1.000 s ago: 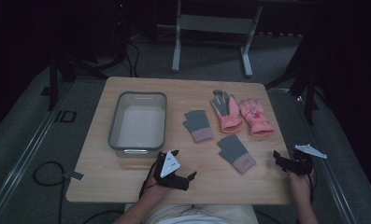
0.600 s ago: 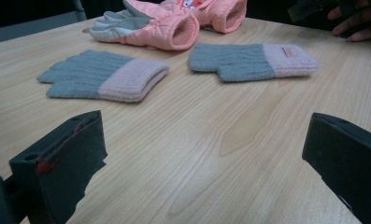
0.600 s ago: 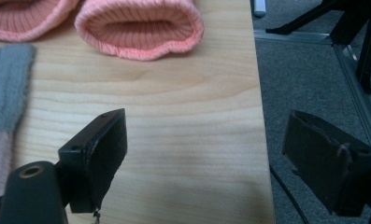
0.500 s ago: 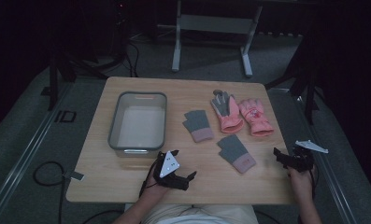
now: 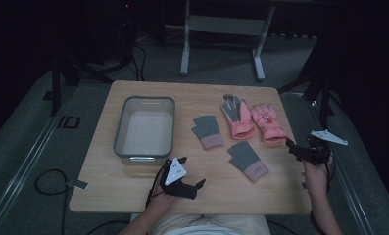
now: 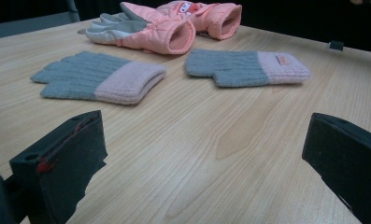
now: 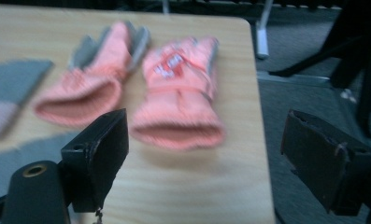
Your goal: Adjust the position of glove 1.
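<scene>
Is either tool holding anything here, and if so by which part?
Nothing is held. The left tool and right tool both stand open with empty jaws, apart from the gloves.

Pink glove (image 5: 267, 123) lies flat beside its palm-up mate (image 5: 238, 116).

Dim high view; right gripper view motion-blurred

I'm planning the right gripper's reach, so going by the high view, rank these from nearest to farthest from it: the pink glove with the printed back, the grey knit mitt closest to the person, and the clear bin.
From the right gripper:
1. Pink printed glove, just beyond it near the table's right edge.
2. Near grey knit mitt, toward the table's middle.
3. Clear bin, on the table's left half.
</scene>
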`<state>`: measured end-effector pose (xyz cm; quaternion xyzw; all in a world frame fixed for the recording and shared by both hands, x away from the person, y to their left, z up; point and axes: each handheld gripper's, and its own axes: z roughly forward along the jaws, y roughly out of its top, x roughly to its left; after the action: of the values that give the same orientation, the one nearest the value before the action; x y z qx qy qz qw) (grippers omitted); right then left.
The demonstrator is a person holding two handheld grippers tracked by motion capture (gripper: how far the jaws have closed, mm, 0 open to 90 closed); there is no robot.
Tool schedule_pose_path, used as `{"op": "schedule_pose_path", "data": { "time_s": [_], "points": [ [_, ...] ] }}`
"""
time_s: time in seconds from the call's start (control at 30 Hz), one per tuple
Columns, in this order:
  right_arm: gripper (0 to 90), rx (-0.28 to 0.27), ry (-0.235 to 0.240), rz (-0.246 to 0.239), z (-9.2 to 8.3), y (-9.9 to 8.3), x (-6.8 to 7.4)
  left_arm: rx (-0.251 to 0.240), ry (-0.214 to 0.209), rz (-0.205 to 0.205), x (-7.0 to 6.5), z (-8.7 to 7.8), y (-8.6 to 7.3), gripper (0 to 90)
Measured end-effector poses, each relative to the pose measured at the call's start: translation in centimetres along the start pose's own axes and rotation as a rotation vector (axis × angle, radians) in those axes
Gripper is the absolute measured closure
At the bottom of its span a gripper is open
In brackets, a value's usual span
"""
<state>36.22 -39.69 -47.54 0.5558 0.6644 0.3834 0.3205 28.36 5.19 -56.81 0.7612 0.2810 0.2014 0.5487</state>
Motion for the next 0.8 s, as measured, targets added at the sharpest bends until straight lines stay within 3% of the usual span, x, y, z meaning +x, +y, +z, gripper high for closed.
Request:
{"op": "schedule_pose_path", "data": {
  "time_s": [0.23,0.47,0.8],
  "points": [
    [14.2,0.009,0.009,0.036,0.5,1.8,0.7,0.000,-0.001,0.001,0.0,0.0,0.0,0.0],
    [12.9,0.022,0.024,-0.003,1.4,2.9,2.3,0.000,-0.003,-0.008,0.1,0.0,0.0,0.0],
    [13.4,0.036,0.139,-0.050,2.7,4.4,5.2,0.001,-0.007,-0.008,0.1,0.0,0.0,0.0]
  ]
}}
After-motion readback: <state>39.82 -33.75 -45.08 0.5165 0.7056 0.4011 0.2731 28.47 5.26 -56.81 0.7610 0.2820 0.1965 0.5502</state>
